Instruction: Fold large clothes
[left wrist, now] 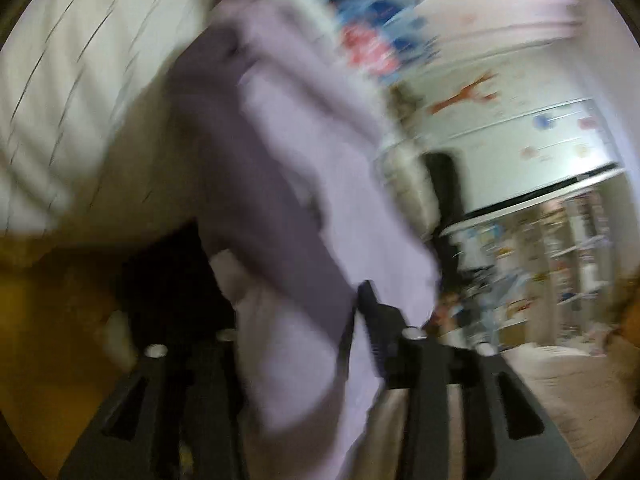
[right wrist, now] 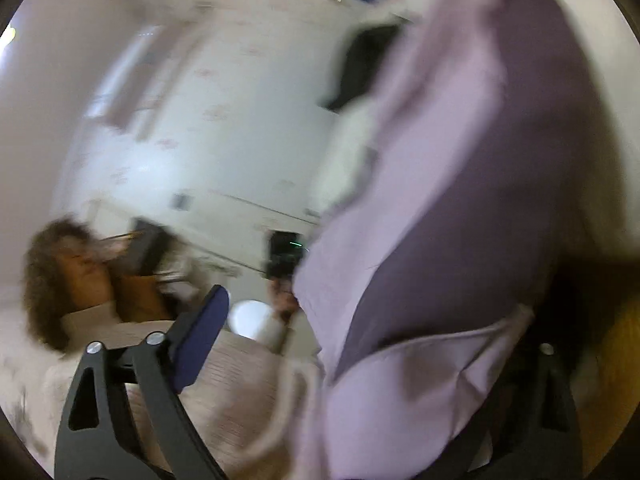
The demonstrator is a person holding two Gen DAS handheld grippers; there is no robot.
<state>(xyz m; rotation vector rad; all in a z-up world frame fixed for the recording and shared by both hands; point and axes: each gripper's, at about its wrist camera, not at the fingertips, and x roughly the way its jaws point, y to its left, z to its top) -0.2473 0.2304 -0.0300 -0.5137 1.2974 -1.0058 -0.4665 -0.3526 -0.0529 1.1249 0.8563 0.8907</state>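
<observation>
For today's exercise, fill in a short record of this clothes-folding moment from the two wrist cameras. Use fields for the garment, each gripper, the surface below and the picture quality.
garment: lilac cloth, hanging loose, with darker purple folds
left gripper: left gripper, jaws apart, cloth draped between them; grip not clear
right gripper: right gripper, jaws wide apart; one blue pad bare, the other finger hidden by the cloth
surface below: beige ribbed fabric
background: pale wall and shelves
picture quality: both views motion-blurred
</observation>
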